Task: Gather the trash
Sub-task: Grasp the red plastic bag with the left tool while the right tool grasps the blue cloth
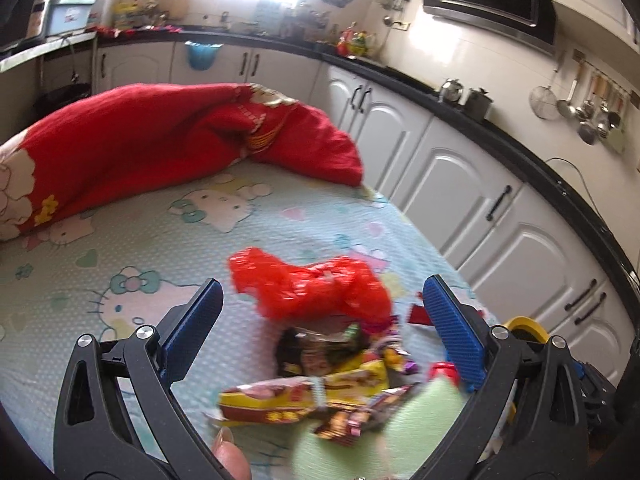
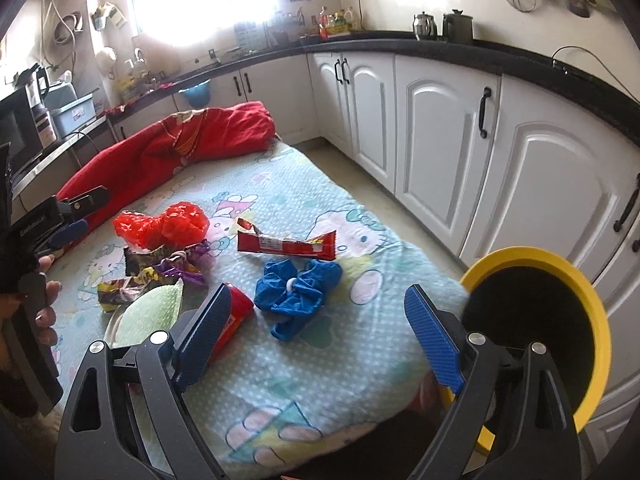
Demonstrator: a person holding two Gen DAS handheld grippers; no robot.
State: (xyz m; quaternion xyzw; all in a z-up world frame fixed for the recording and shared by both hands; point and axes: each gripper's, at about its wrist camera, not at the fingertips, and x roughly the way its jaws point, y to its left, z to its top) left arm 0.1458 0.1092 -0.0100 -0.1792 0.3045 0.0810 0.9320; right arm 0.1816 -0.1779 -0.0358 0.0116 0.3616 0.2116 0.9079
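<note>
Lying on the bed sheet (image 2: 340, 360): one red bag (image 2: 160, 226), one blue bag (image 2: 298, 286); both tongs (image 1: 320, 316) (image 2: 318, 320) wide, empty.

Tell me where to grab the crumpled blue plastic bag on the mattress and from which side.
Grip the blue bag at its pinched middle, where the white knot gathers it between two puffed lobes. Come from above with the open right gripper, fingers straddling that narrow waist. It lies flat on the mattress, clear of the red wrapper, so nothing blocks the approach.
</note>
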